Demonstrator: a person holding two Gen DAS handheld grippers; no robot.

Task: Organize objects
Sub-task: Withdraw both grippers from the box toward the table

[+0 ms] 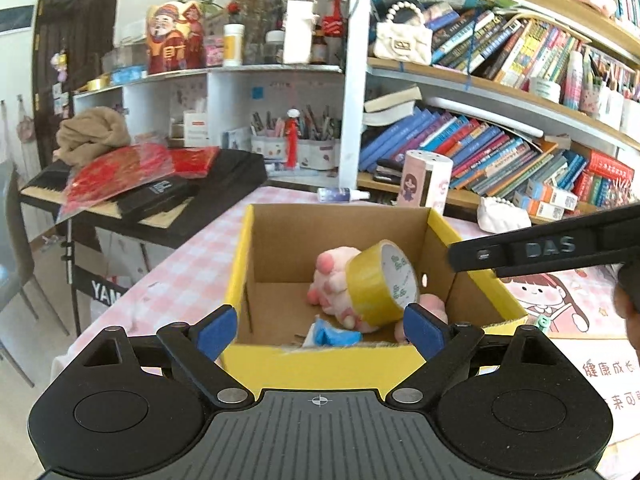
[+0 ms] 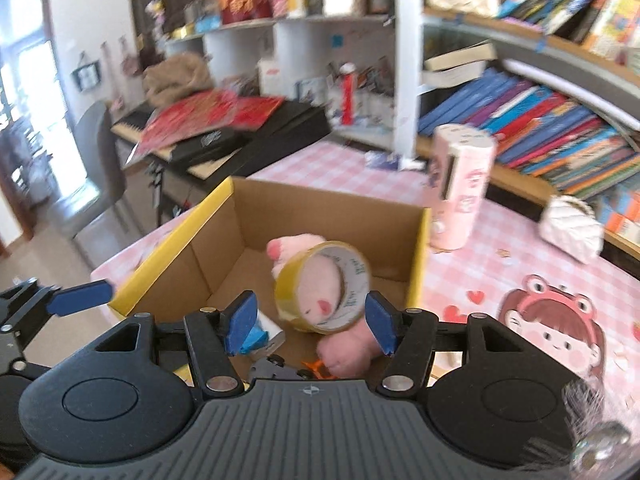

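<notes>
A: Tape roll (image 1: 380,282) — where is it from your left camera?
B: Inside the open cardboard box (image 1: 256,256), tilted on its edge and leaning on the pink plush toy (image 1: 330,286). For you it lies at about one o'clock, just beyond the right pad of your left tongs (image 1: 320,330).

A: And your left tongs, are they on anything?
B: No. Their blue pads stand wide apart over the near yellow wall of the box, with nothing between them.

A: What does your right camera give you?
B: The same tape roll (image 2: 324,288) at twelve o'clock, with the plush toy (image 2: 320,300) showing through its core. Your right tongs (image 2: 314,318) are spread too; the roll sits between the pads' lines, but I cannot tell whether either pad touches it.

A: Anything else in the box?
B: A blue and white item (image 1: 332,336) on the floor at six o'clock from the roll; too hidden to name.

A: And outside it?
B: The box (image 2: 216,216) rests on your counter (image 2: 500,264), which wears a pink checked cloth. A pink cylindrical container (image 2: 460,188) stands upright at two o'clock, just beside the box's far right corner, and a white quilted purse (image 2: 572,228) lies at three o'clock, well apart.
</notes>
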